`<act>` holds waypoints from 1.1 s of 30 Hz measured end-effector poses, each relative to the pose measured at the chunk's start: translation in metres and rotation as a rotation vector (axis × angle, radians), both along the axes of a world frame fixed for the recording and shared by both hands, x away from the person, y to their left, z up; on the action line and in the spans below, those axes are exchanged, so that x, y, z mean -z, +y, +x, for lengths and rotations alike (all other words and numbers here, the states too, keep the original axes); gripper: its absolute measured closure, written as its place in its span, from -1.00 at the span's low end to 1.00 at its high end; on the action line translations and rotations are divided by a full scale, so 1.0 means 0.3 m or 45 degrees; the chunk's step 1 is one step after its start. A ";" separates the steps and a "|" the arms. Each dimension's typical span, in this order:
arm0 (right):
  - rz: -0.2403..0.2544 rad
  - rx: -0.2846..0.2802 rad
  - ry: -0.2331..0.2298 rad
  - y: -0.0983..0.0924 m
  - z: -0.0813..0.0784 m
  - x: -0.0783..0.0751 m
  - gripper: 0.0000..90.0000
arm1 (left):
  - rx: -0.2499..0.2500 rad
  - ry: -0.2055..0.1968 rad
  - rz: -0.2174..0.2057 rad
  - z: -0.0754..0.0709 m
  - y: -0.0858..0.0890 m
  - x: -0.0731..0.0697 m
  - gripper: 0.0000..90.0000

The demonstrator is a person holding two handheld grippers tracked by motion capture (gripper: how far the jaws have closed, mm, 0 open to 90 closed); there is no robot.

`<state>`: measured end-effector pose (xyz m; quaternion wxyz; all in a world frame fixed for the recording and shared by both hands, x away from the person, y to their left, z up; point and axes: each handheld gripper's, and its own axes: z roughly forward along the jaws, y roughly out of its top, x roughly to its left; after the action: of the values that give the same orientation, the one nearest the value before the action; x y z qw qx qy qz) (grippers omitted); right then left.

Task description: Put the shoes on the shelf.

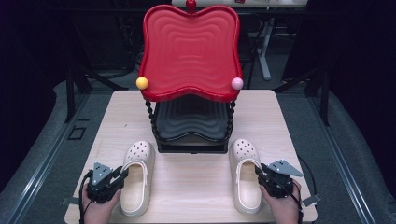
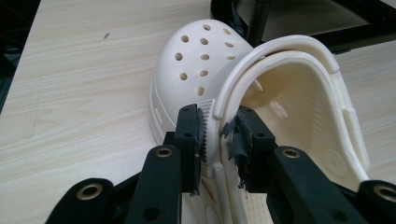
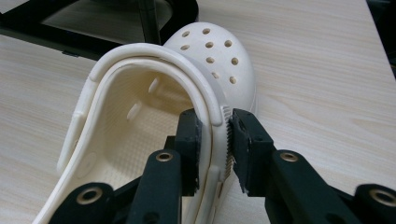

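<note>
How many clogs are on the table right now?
2: left clog between the left gripper jaws, right clog between the right gripper jaws, both before the rack.

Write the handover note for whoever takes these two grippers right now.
Left gripper: jaws closed on the side wall of the left clog, one jaw outside, one inside.
Right gripper: jaws closed the same way on the side wall of the right clog.
Both clogs rest flat on the table, toes toward the two-tier rack: red tray on top, black tray below, both bare.
Done: both clogs gripped.
Left: lift them; probably onto the rack, though which tray I cannot tell.
</note>
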<state>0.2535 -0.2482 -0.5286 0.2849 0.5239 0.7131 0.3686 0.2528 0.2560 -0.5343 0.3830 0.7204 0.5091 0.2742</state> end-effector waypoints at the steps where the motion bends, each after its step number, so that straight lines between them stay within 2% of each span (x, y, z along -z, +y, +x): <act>1: -0.007 0.005 -0.006 0.004 -0.002 0.000 0.63 | 0.000 0.001 0.008 0.000 0.000 -0.001 0.62; 13: 0.023 0.029 -0.007 0.012 -0.015 -0.008 0.66 | -0.024 -0.004 0.005 -0.002 0.004 -0.011 0.66; 23: 0.036 0.046 -0.031 0.009 -0.036 -0.026 0.67 | -0.032 -0.035 -0.036 -0.021 0.011 -0.041 0.68; 27: 0.035 0.068 -0.058 0.009 -0.067 -0.061 0.67 | -0.033 -0.052 -0.053 -0.036 0.014 -0.071 0.68; 33: 0.054 0.073 -0.091 0.004 -0.094 -0.108 0.67 | 0.003 -0.086 -0.066 -0.061 0.009 -0.114 0.68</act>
<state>0.2254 -0.2470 -0.4962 0.3095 0.5364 0.6792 0.3940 0.2344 0.2586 -0.5000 0.4189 0.7012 0.5019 0.2845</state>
